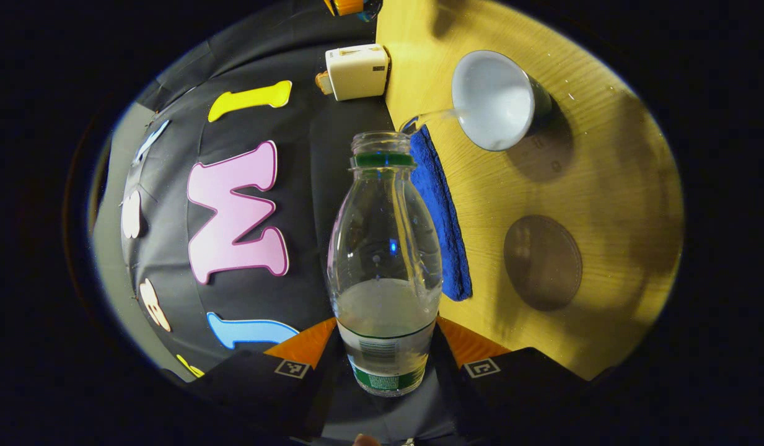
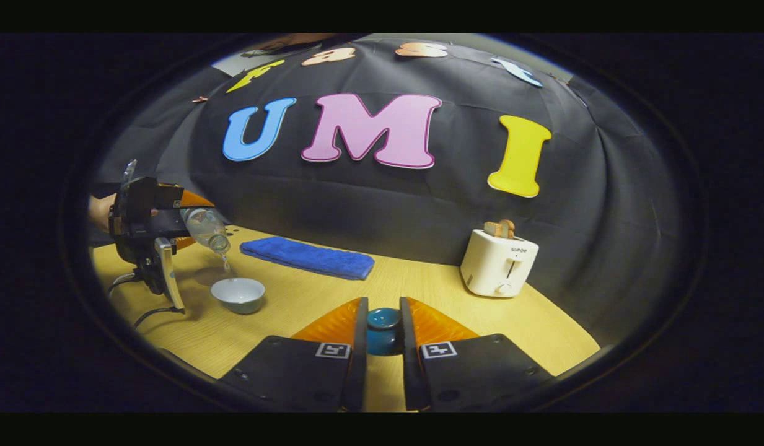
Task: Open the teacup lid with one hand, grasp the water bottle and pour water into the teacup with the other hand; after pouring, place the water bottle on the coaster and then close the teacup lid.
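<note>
the left gripper (image 1: 386,365) has both fingers pressed on the lower body of the clear plastic water bottle with a green neck ring (image 1: 385,248), tipped so a thin stream falls from its mouth into the pale round teacup (image 1: 496,102) on the wooden table (image 1: 605,186). the right gripper (image 2: 383,337) is closed on the small blue teacup lid (image 2: 383,328), held well apart from the cup (image 2: 238,294). the round brown coaster (image 1: 543,263) lies bare near the cup. the stream enters close to the rim, so any wobble or steeper tilt could spill water onto the table or the folded blue cloth (image 1: 443,217). the wet bottle could also slip in the grip.
</note>
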### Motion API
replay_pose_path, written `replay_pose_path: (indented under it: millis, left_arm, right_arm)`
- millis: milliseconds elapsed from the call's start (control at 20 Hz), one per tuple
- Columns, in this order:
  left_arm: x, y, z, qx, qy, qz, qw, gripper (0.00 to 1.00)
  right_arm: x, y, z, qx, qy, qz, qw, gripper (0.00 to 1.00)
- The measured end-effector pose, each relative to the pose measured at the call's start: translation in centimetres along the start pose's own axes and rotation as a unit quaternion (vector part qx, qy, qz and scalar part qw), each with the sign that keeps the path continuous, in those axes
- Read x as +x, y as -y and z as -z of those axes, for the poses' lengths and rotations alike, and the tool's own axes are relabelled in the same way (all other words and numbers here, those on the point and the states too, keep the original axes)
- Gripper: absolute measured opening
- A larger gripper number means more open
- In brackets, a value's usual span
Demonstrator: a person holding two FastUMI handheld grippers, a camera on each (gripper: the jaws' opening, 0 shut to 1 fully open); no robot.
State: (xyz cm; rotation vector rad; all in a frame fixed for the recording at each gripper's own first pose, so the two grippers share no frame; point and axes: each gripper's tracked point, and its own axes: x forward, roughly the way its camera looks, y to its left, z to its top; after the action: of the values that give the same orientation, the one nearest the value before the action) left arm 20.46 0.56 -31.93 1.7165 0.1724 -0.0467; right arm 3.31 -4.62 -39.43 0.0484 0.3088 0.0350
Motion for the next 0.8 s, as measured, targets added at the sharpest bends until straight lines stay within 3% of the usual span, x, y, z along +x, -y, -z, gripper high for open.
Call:
replay_pose_path:
  millis: [50,150,200,250,400,450,500,800]
  left_arm:
    - [0.0,-0.1,0.0,0.002,0.001,-0.001,1.000,0.75]
    - [-0.3,-0.1,-0.1,0.006,0.003,-0.002,1.000,0.75]
    - [-0.3,-0.1,-0.1,0.007,0.004,-0.004,1.000,0.75]
    - [-0.1,-0.2,-0.2,0.008,0.005,-0.004,1.000,0.75]
    - [0.1,-0.4,-0.3,0.014,0.011,-0.009,1.000,0.75]
    - [0.2,-0.6,-0.3,0.018,0.012,-0.012,1.000,0.75]
    - [0.3,-0.6,-0.2,0.022,0.010,-0.014,1.000,0.75]
    - [0.7,-1.4,0.0,0.046,0.014,-0.037,0.998,0.75]
  right_arm:
    - [-0.1,0.0,0.0,0.000,0.001,0.000,1.000,0.27]
    - [-0.2,0.0,-0.1,0.000,0.002,0.001,1.000,0.27]
    - [-0.1,-0.1,-0.1,0.001,0.001,-0.001,1.000,0.31]
    - [-0.1,-0.1,0.1,0.000,0.000,-0.001,1.000,0.27]
    - [0.0,-0.1,0.0,-0.004,0.000,-0.002,1.000,0.27]
    - [-0.1,-0.1,0.0,-0.005,0.001,-0.001,1.000,0.31]
    - [-0.1,0.0,0.0,-0.004,0.002,-0.002,1.000,0.27]
    - [0.0,-0.1,0.0,-0.005,0.003,-0.002,1.000,0.27]
